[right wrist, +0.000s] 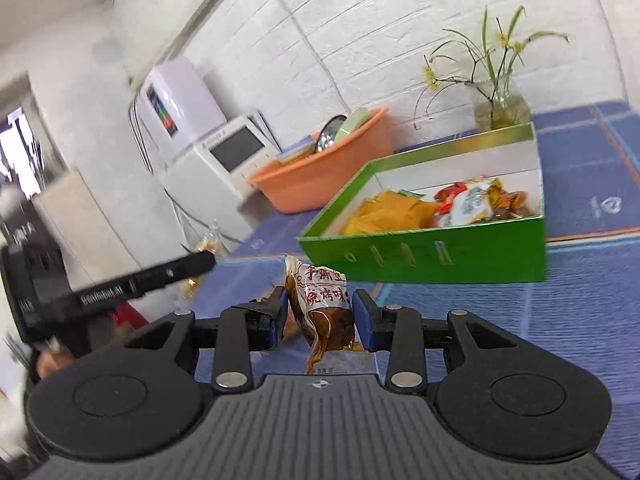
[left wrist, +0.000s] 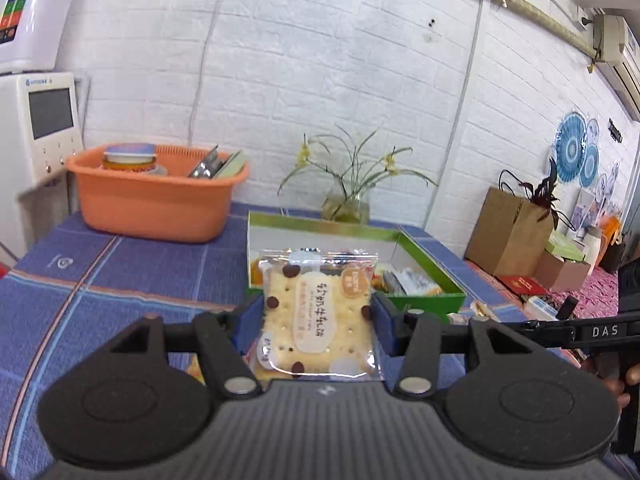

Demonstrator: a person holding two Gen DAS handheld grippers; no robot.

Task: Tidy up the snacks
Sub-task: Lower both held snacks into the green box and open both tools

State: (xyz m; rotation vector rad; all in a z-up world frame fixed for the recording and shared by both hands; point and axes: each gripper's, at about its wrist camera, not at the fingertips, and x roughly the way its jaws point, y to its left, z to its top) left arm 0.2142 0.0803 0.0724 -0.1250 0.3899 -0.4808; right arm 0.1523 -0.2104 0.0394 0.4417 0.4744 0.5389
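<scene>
Two hand-held grippers: left (left wrist: 316,312) clamped on one cracker packet (left wrist: 318,312), right (right wrist: 320,312) on one brown snack pouch (right wrist: 322,308).

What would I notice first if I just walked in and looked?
Probably the snacks pinched in the tongs: the left tongs hold a clear cracker packet upright, and the right tongs grip a brown snack pouch. Just beyond them on the blue tablecloth sits a bright green box with more snacks inside. Behind it, an orange basin stands near the white brick wall.
</scene>
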